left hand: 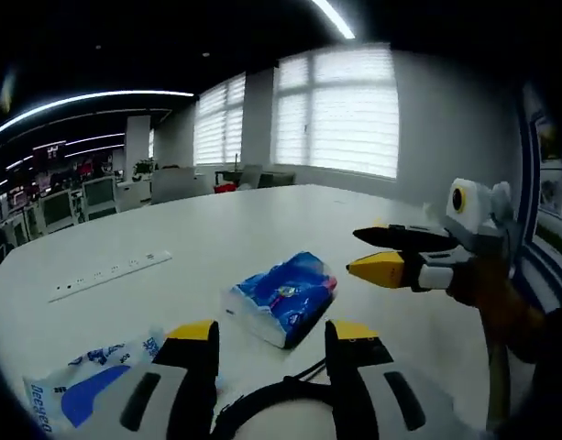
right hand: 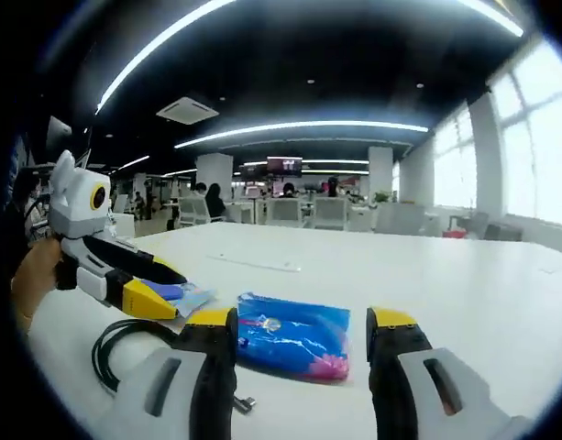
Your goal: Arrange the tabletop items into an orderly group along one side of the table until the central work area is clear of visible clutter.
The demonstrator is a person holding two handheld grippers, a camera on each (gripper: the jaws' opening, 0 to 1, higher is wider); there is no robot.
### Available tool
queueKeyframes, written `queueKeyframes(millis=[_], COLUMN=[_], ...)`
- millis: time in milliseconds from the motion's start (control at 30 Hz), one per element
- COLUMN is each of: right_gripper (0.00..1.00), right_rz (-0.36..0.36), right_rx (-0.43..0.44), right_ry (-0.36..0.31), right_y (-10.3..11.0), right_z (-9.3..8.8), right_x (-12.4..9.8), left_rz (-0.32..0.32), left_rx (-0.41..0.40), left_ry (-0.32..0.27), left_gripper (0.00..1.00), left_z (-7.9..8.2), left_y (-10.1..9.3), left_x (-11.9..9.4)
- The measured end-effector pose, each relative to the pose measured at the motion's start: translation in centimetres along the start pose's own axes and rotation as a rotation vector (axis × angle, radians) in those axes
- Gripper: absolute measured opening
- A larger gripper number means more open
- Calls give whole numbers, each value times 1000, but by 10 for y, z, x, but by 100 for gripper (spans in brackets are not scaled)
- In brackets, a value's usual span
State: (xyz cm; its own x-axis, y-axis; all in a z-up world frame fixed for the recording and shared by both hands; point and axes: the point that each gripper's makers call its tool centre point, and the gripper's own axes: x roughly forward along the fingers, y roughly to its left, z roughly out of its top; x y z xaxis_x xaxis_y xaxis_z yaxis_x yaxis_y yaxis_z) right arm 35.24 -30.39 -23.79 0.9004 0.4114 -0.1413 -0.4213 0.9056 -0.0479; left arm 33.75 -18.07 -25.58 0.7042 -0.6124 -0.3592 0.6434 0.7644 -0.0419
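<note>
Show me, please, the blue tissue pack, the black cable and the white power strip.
blue tissue pack (right hand: 290, 337), right gripper view, top face.
black cable (right hand: 111, 348), right gripper view, coiled loop.
white power strip (left hand: 109, 274), left gripper view, middle of body.

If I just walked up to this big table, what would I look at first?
Probably the bright blue tissue pack lying in the middle of the white table, right in front of both pairs of tongs. The left tongs and the right tongs are both open, with nothing in them. A black cable curls on the table by the right tongs, and a white power strip lies farther back.
</note>
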Motion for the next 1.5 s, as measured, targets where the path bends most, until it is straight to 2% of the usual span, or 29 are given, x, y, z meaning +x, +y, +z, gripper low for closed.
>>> queueKeyframes(millis=[167, 300, 467, 867, 1033, 1200, 1267, 1333, 1500], right_gripper=[50, 49, 45, 44, 41, 38, 34, 31, 28], right_rz=[-7, -6, -17, 14, 33, 23, 11, 14, 5], right_rx=[-6, 1, -30, -19, 19, 53, 80, 97, 106], right_ry=[47, 60, 84, 130, 150, 173, 189, 182, 202], right_y=[-8, -14, -23, -24, -21, -22, -23, -23, -23], right_z=[-12, -17, -22, -35, -40, -48, -51, -50, -53], right_x=[8, 12, 20, 29, 34, 40, 41, 43, 43], left_rz=[7, 23, 28, 27, 67, 95, 76, 62, 56], left_rx=[-19, -31, -71, -70, -75, -123, -157, -174, -183], left_ry=[10, 14, 15, 45, 57, 70, 78, 74, 82], left_gripper=[41, 40, 39, 39, 39, 38, 33, 23, 22], left_z=[-1, -2, -3, -8, -11, -14, -17, -17, -18], left_y=[-3, -1, -1, -1, 6, 14, 12, 11, 11], left_x=[11, 18, 27, 43, 49, 52, 55, 56, 59])
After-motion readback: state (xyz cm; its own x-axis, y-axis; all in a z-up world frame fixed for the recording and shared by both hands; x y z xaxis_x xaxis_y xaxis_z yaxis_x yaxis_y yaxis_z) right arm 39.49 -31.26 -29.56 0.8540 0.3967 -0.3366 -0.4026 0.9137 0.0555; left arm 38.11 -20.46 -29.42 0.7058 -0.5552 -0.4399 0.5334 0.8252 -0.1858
